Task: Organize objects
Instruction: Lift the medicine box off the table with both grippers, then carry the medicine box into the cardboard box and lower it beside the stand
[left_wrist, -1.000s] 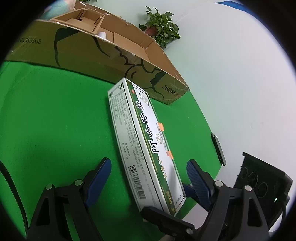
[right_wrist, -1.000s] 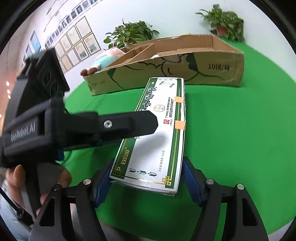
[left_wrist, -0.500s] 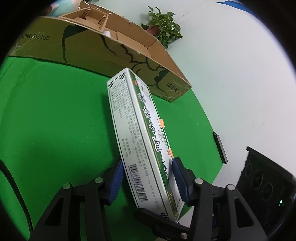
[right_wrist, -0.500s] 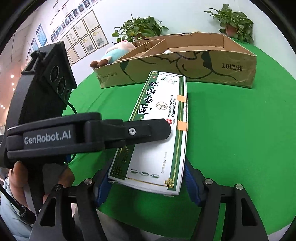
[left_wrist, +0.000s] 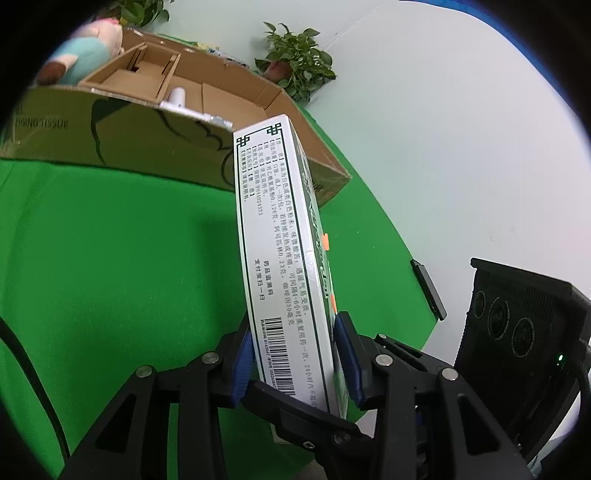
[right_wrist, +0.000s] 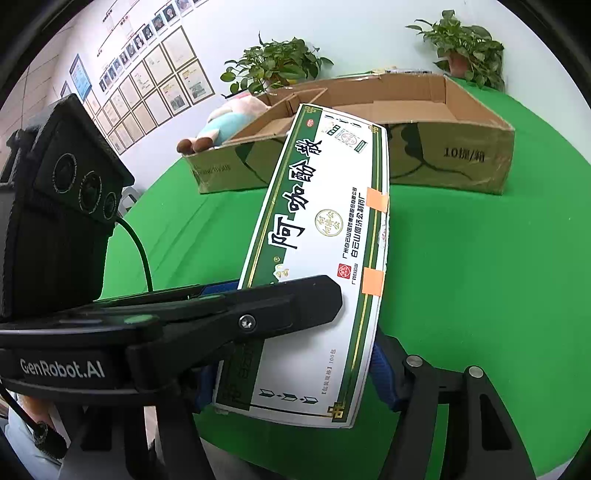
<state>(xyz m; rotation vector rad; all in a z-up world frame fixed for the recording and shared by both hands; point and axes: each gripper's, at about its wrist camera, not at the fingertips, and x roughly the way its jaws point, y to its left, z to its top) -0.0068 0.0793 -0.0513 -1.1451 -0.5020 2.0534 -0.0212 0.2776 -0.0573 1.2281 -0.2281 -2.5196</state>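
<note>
A long white and green medicine box (left_wrist: 280, 236) is held off the green table (left_wrist: 110, 258), turned onto its narrow edge with its far end towards the open cardboard carton (left_wrist: 110, 140). My left gripper (left_wrist: 294, 321) is closing, and its blue pads (left_wrist: 242, 354) press on the box's two broad faces near the barcode. In the right wrist view the box (right_wrist: 325, 229) shows its printed front. My right gripper (right_wrist: 291, 369) is shut across the box's near end, one blue pad (right_wrist: 384, 373) at its edge. The left gripper's black finger (right_wrist: 280, 310) lies over the box front.
The carton (right_wrist: 461, 147) has dividers and holds a white bottle (left_wrist: 177, 98). A plush toy (right_wrist: 229, 122) leans at its far left end. Potted plants (right_wrist: 277, 62) stand behind it. A flat black device (left_wrist: 428, 288) lies at the table's right edge.
My left jaws have come together onto the box. The box has been tipped from lying flat up onto its edge and raised, with its far end now in front of the carton.
</note>
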